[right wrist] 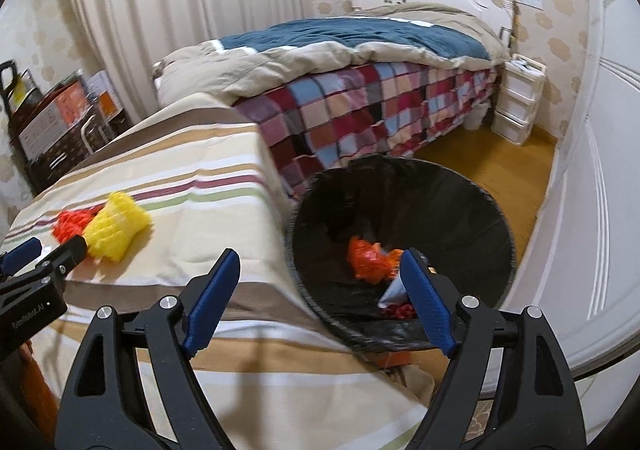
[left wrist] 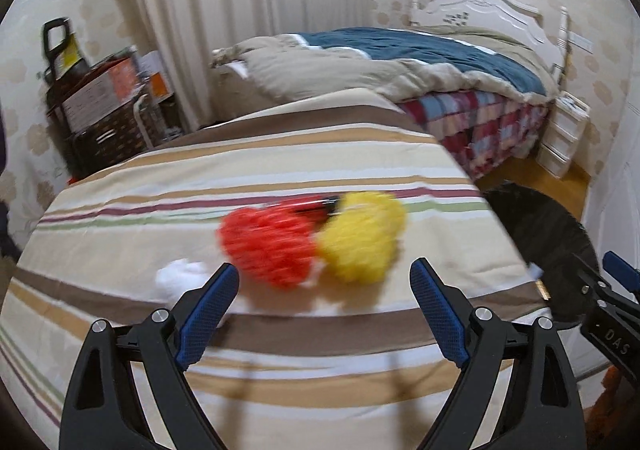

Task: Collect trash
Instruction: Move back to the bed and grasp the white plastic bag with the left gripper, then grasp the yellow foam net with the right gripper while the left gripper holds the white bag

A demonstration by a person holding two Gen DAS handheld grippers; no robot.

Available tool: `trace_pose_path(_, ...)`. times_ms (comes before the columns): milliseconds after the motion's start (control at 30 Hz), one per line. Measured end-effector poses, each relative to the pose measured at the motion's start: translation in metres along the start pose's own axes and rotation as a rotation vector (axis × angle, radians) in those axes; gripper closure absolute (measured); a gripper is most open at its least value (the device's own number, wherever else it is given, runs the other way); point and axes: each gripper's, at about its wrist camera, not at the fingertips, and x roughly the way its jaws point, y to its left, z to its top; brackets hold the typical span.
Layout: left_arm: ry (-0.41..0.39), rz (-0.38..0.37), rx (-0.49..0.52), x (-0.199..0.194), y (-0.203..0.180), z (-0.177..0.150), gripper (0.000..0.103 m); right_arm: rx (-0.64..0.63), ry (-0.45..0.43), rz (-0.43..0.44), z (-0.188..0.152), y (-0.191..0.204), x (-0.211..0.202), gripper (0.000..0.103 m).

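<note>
red mesh ball (left wrist: 270,246): lies on the striped cloth, blurred in the left wrist view, touching the yellow one at its 3 o'clock side; in the right wrist view it sits at 9 o'clock of the frame.
yellow mesh ball (left wrist: 362,236): on the same cloth, just beside the red one; a dark thin thing lies across the top of both, too blurred to name.
white scrap (left wrist: 180,276): on the cloth at 8 o'clock of the red ball, just past the left finger of the left gripper.
left gripper (left wrist: 324,280): jaws stand wide with nothing between them; the two balls lie just ahead of its blue pads, towards 12 o'clock.
right gripper (right wrist: 320,266): jaws wide and empty; the left finger hangs over the cloth, the right finger over the bin's mouth.
trash bin (right wrist: 496,218): black, lined with a black bag, on the floor against the cloth-covered surface at its 3 o'clock edge.
trash in bin (right wrist: 370,260): crumpled orange piece, with a grey scrap and small red bits nearer the rim at 6 o'clock.
striped cloth (right wrist: 208,186): beige, brown and white bands, covers a raised flat surface.
bed (right wrist: 360,50): at 12 o'clock, blue and beige quilt over a checked cover, white headboard.
drawer unit (right wrist: 516,98): white, beside the bed at 2 o'clock.
boxes (left wrist: 104,98): stacked by the curtain at 10 o'clock.
</note>
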Motion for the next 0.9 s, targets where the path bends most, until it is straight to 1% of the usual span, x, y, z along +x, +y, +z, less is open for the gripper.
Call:
trace_pose_path(167, 0.009, 0.065, -0.05, 0.003, 0.036, -0.007, 0.016, -0.037, 0.009, 0.049, 0.001, 0.029, 0.0, 0.023)
trace_pose_path(233, 0.022, 0.091, -0.064, 0.01, 0.051, -0.01, 0.016, -0.051, 0.013, 0.068, 0.001, 0.04, 0.001, 0.023)
trace_pose_path(300, 0.038, 0.101, -0.08, 0.017, 0.062, -0.011, 0.016, -0.071, 0.016, 0.081, 0.002, 0.052, 0.002, 0.023)
trace_pose_path(433, 0.071, 0.085, -0.077, 0.031, 0.072, -0.012, 0.016, -0.105, 0.03, 0.113, 0.004, 0.075, 0.006, 0.023)
trace_pose_path(567, 0.082, 0.057, -0.056, 0.038, 0.076, -0.015, 0.016, -0.13, 0.039, 0.134, 0.005, 0.094, 0.011, 0.023)
trace_pose_path(633, 0.091, 0.022, -0.062, 0.039, 0.079, -0.017, 0.023, -0.142, 0.043, 0.14, 0.007, 0.102, 0.014, 0.023)
trace_pose_path(667, 0.096, 0.015, -0.063, 0.04, 0.08, -0.017, 0.037, -0.147, 0.044, 0.145, 0.009, 0.106, 0.015, 0.023)
trace_pose_path(700, 0.108, 0.009, -0.059, 0.042, 0.081, -0.018, 0.046, -0.15, 0.044, 0.149, 0.01, 0.11, 0.016, 0.023)
trace_pose_path(733, 0.117, -0.001, -0.063, 0.043, 0.082, -0.019, 0.046, -0.153, 0.045, 0.153, 0.012, 0.113, 0.017, 0.023)
trace_pose_path(800, 0.114, -0.017, -0.077, 0.042, 0.086, -0.019, 0.051, -0.154, 0.045, 0.163, 0.015, 0.118, 0.018, 0.023)
trace_pose_path(900, 0.099, -0.007, -0.069, 0.038, 0.09, -0.019, 0.052, -0.159, 0.043, 0.174, 0.02, 0.127, 0.021, 0.023)
